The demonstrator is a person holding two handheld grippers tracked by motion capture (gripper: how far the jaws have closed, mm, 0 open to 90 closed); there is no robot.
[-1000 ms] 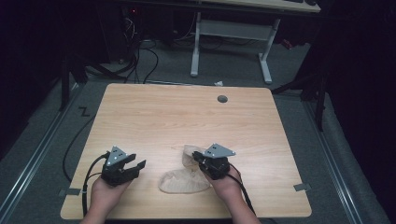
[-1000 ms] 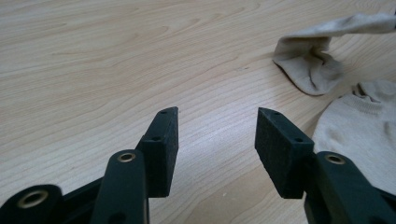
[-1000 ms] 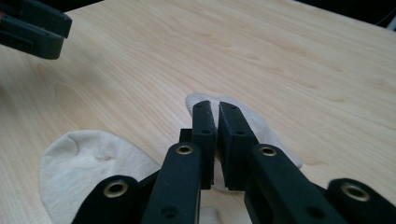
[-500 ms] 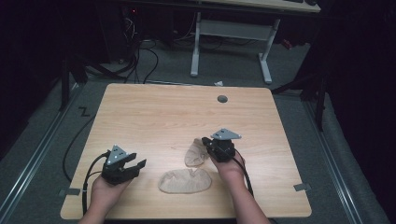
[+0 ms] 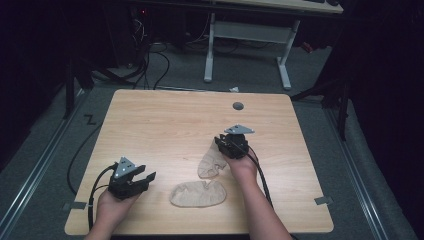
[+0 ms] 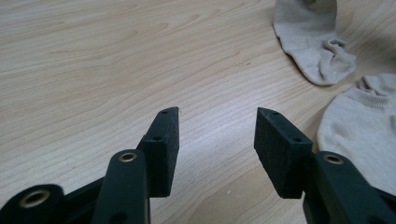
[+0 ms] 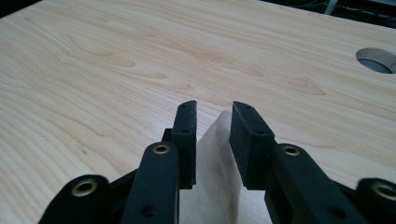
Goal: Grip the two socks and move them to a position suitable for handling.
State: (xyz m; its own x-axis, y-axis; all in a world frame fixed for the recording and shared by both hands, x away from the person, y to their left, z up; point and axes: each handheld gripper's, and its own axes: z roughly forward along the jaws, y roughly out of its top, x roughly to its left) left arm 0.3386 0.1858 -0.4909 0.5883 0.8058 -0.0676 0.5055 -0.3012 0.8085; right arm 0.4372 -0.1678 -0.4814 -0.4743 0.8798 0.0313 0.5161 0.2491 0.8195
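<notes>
Left gripper (image 5: 142, 179), lower left of the high view, rests on the table (image 5: 165, 120) with jaws wide apart and nothing between them; the near sock (image 5: 198, 194) lies flat just to its right, at bottom centre. Far sock (image 5: 212, 162) lies right of centre, its upper end under the right gripper (image 5: 223, 144); that gripper's jaws have just been opening, now slightly parted with the sock's pale edge (image 7: 219, 154) standing in the gap, pads not pressing it
</notes>
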